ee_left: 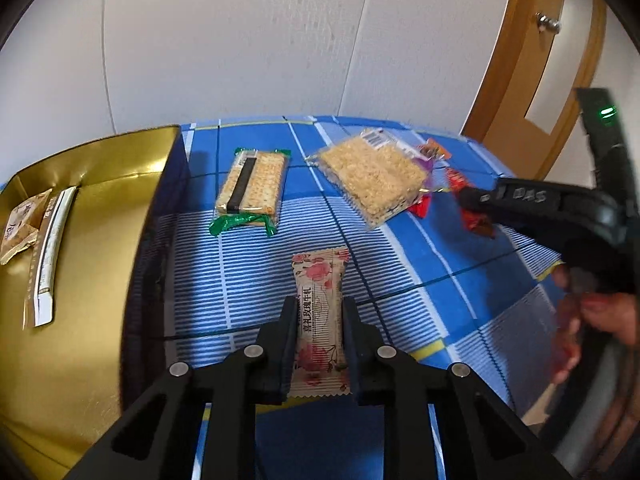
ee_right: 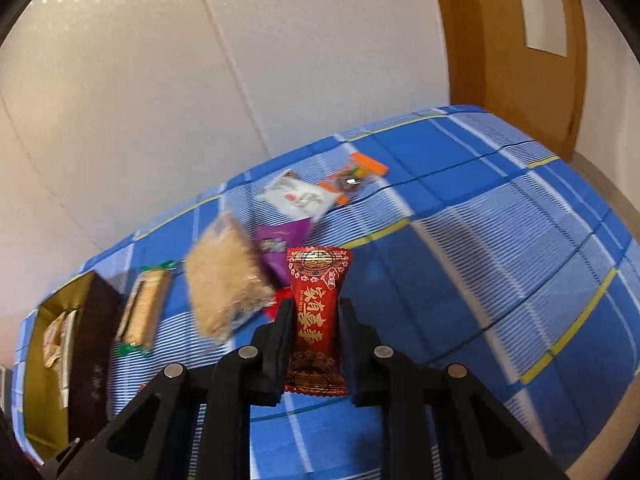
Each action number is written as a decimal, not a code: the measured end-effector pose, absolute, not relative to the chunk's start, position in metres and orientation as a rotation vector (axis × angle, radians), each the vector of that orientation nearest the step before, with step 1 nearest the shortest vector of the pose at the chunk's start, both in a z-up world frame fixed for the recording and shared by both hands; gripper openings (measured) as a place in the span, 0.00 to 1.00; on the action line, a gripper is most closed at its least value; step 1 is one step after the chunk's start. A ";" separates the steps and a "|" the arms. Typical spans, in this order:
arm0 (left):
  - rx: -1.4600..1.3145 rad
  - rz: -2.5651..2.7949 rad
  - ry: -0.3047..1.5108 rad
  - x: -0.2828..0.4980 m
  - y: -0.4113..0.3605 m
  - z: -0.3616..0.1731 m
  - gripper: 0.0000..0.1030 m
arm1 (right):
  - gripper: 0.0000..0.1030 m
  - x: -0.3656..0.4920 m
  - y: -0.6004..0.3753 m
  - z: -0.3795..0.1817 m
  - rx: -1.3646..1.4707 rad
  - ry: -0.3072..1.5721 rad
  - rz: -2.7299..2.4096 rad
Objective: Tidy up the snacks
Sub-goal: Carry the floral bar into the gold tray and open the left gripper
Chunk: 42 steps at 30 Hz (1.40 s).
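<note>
Pink rose-printed candy (ee_left: pixel 319 320) sits clamped in the left tool (ee_left: pixel 318 312); the right tool (ee_right: pixel 313 312) pinches a red gold-lettered candy (ee_right: pixel 316 316).

We see both fisheye views evenly and brightly lit by soft light, with dark vignette arcs in the corners and the wall (ee_left: pixel 240 40) seams and door (ee_left: pixel 536 60) frame bowed toward the edges. In the left wrist view the gold box (ee_left: pixel 100 200) throws a soft sheen and the right edge smears with motion blur. In the right wrist view the snacks at centre left and the blue checked cloth (ee_right: pixel 500 260) streak with blur, and small glints dot the upper left.
</note>
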<state>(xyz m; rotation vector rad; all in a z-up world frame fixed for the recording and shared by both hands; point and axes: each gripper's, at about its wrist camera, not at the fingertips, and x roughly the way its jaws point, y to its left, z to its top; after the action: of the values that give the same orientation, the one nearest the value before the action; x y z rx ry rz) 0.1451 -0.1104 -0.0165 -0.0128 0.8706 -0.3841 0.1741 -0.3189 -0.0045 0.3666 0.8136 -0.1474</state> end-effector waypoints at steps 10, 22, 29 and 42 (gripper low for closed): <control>-0.071 -0.407 0.790 0.125 -0.080 0.019 0.21 | 0.21 0.176 -0.297 -0.001 0.339 0.789 -0.085; -0.212 -0.230 0.764 0.144 0.027 0.040 0.21 | 0.21 0.175 -0.291 0.010 0.331 0.719 -0.051; -0.269 -0.093 0.808 0.157 0.091 0.030 0.21 | 0.21 0.177 -0.287 0.010 0.321 0.718 -0.049; -0.156 0.082 0.968 0.191 0.147 -0.003 0.21 | 0.21 0.182 -0.273 0.013 0.319 0.707 -0.026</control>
<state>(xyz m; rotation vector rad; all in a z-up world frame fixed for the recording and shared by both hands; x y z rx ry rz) 0.1910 0.1467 -0.0027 -0.1561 0.9679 0.0818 0.1819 -0.2726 0.0127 0.3188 0.7070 -0.0265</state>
